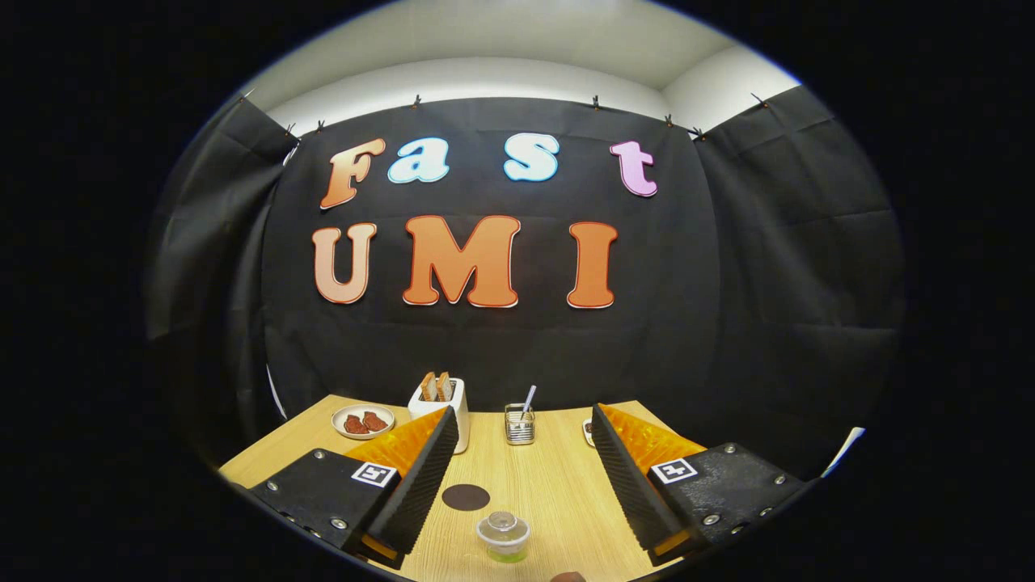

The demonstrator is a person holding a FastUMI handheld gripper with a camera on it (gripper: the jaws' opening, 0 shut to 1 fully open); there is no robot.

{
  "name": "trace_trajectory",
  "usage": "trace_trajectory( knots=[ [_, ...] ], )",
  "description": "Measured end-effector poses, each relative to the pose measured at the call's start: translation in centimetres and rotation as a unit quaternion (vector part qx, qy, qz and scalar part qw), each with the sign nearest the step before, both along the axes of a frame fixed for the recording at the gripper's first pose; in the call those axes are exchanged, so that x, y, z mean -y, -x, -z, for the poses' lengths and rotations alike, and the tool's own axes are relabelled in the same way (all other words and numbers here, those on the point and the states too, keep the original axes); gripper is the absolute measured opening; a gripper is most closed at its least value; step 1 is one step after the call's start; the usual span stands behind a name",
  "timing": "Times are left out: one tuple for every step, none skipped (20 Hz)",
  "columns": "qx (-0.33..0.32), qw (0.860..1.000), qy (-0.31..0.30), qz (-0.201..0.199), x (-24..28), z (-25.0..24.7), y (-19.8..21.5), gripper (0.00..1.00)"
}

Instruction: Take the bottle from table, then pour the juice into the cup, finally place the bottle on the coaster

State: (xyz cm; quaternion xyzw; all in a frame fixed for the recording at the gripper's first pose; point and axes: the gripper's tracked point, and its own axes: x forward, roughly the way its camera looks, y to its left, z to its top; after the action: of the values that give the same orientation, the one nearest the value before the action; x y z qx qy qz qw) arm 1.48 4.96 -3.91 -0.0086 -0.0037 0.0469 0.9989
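Observation:
My gripper (524, 453) is open, its two fingers spread wide above the wooden table (558, 485). A small clear cup (503, 536) with green liquid at its bottom stands on the table near me, low between the fingers. A dark round coaster (466, 497) lies flat just beyond the cup, close to the left finger. Nothing is held between the fingers. At the near edge of the table a dark rounded top (568, 577) peeks in; I cannot tell what it is.
At the back of the table stand a white toaster (441, 404) with two bread slices, a white plate (363, 421) with reddish food pieces, and a small wire holder (520, 423) with a utensil. A small object (588, 432) sits partly hidden behind the right finger.

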Motion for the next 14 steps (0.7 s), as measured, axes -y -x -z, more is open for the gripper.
trace_trajectory(
  knots=[
    [0.004,1.0,-0.003,-0.004,-0.3,0.3,-0.4,0.98],
    [0.006,1.0,-0.007,-0.009,-0.7,0.9,-0.8,0.98],
    [0.006,1.0,-0.009,-0.013,-1.0,1.6,-1.1,0.98],
    [0.004,1.0,-0.008,-0.015,-1.2,2.5,-1.6,0.98],
    [0.0,1.0,-0.006,-0.016,-1.3,3.7,-2.0,0.98],
    [-0.003,1.0,-0.004,-0.013,-1.4,4.7,-2.4,0.99],
    [-0.011,1.0,-0.002,-0.012,-1.4,6.0,-2.7,0.99],
    [-0.022,1.0,-0.002,-0.016,-1.6,7.4,-2.9,0.98],
    [-0.035,0.999,0.0,-0.018,-1.9,8.9,-3.0,0.99],
    [-0.043,0.999,0.002,-0.016,-1.8,10.1,-3.1,0.99],
    [-0.051,0.999,0.004,-0.013,-1.7,11.2,-3.3,0.99],
    [-0.057,0.998,0.006,-0.012,-1.7,12.2,-3.3,0.99],
    [-0.061,0.998,0.008,-0.013,-1.7,13.3,-3.3,0.99],
    [-0.063,0.998,0.012,-0.014,-1.7,14.2,-3.4,0.99]
  ],
)
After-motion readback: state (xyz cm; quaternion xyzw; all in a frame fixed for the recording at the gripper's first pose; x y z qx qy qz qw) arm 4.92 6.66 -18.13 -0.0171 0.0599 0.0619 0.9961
